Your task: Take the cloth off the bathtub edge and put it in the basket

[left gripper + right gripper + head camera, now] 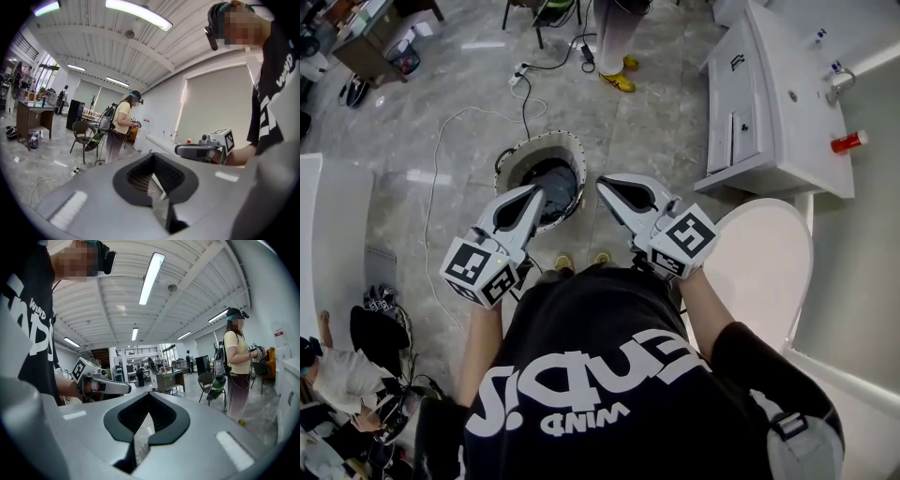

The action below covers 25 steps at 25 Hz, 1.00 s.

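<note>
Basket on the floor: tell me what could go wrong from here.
1. The white cable loops across the floor left of the basket; stepping away could snag a foot.
2. The left gripper hides the near side of the dark cloth in the head view, so a corner may hang over the rim unseen.
3. The right gripper, like the left, is shut and empty, so neither could catch it quickly.

The head view looks steeply down from close above the left tool [538,193] and right tool [604,186] onto the basket [508,159], while both gripper views face level outward, sharing the yellow-shirted person [123,123].
</note>
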Available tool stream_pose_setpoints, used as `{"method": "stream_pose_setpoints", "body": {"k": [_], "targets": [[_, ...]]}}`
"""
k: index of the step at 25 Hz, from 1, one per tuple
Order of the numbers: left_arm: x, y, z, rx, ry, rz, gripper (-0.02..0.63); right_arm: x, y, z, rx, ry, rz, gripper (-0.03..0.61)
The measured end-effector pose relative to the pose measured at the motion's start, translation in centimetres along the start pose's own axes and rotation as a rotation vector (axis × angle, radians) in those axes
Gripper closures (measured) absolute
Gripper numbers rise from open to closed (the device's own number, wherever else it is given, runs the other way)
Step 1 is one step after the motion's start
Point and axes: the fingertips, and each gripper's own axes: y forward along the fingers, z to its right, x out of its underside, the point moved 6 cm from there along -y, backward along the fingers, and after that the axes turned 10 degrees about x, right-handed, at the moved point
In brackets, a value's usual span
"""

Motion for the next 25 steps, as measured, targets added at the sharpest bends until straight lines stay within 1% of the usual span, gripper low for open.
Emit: {"method": "stream_pose_setpoints", "body": {"k": [12, 16, 25], "targets": [[-0.1, 0.3, -0.8, -0.002, -0.008, -0.005, 0.615, 0.0, 1.1, 0.2, -0.019, 0.023, 0.002, 0.569], [0.0, 0.2, -1.0, -0.016, -0.010, -0.001, 0.615, 0.1, 1.3, 0.1, -0.029, 0.024, 0.001, 0.569], [0.7, -0.5, -1.8, -0.026, -0.034, -0.010, 0.615, 0.5, 1.7, 0.1, -0.036, 0.019, -0.017, 0.569]]}}
